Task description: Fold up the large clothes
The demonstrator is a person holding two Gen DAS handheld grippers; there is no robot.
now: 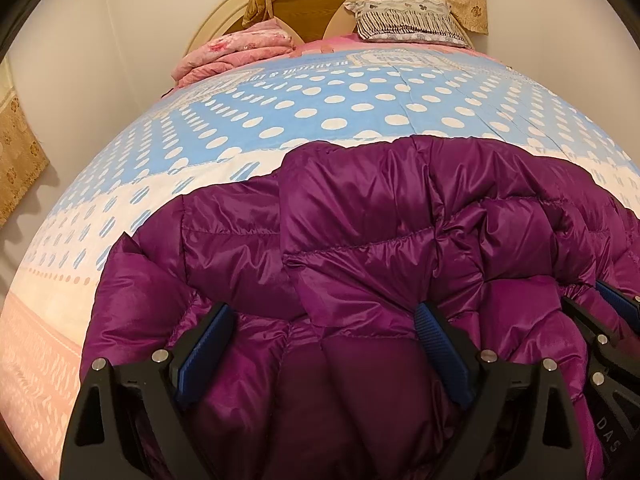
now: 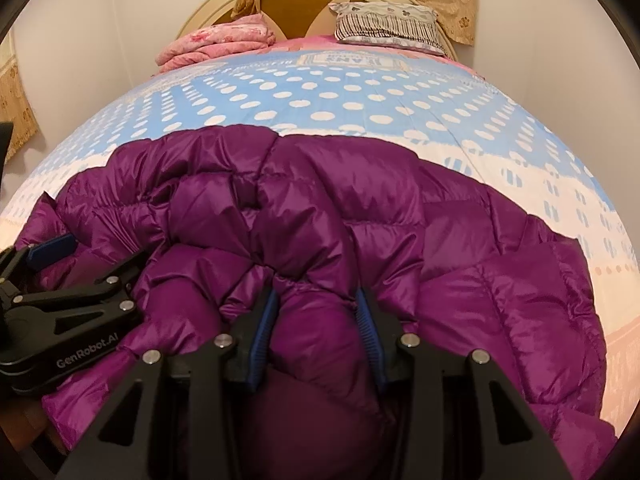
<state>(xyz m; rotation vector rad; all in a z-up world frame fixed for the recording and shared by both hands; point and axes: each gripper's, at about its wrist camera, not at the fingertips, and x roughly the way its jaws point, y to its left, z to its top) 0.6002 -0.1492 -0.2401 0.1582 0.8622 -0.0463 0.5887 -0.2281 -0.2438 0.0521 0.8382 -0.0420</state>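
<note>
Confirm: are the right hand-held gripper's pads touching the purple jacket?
Touching. The right wrist view shows the right hand-held gripper with both blue pads pressed into a puffy fold of the purple jacket, pinched between them.

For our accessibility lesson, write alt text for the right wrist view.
A purple down jacket lies bunched on a bed's blue polka-dot cover, a puffy fold of it pinched in the right claw. The left claw is at the left edge; a folded pink blanket and a pillow lie by the headboard.

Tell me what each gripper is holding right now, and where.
Right gripper pinches a puffy fold at the purple down jacket's near edge. Left gripper straddles the same edge, jaws wide, gripping nothing.
</note>
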